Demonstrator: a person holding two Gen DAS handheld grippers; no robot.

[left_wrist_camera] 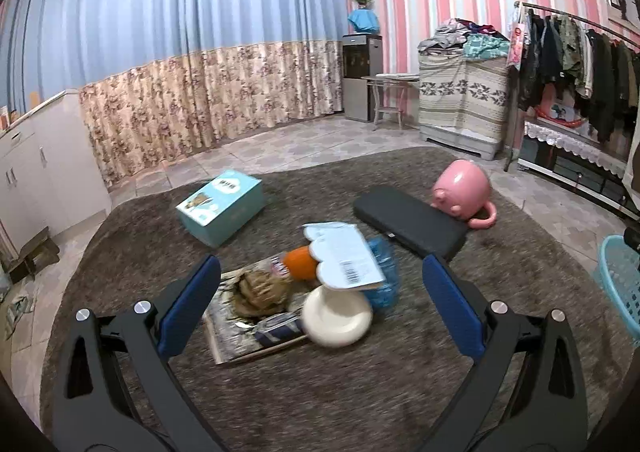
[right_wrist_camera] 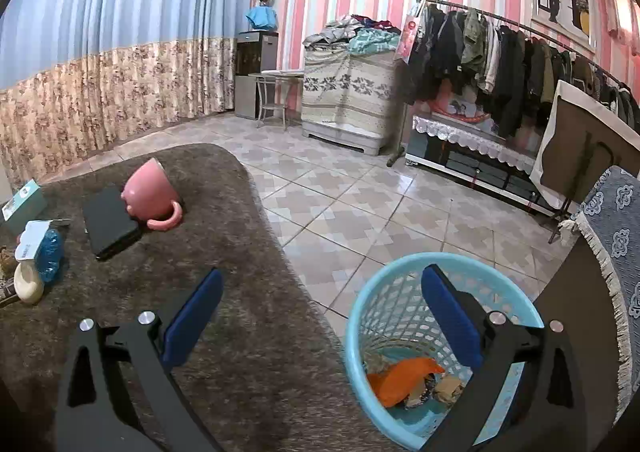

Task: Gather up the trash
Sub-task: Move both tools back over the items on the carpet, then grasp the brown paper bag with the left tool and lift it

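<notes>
The left gripper (left_wrist_camera: 322, 288) hangs over the rug (left_wrist_camera: 360, 392) with its fingers spread wide and empty, aimed at a heap of trash: a paper label (left_wrist_camera: 344, 258), crumpled blue plastic (left_wrist_camera: 386, 272), an orange scrap (left_wrist_camera: 300, 262) and a white dish (left_wrist_camera: 336, 316) lying on a magazine (left_wrist_camera: 240, 328). The right gripper (right_wrist_camera: 322, 316) also stands spread and empty, beside the blue basket (right_wrist_camera: 360, 312) (orange scraps (right_wrist_camera: 400, 376) lie inside), probably waiting for the next drop. The pink mug (left_wrist_camera: 464, 188) seems no trash.
</notes>
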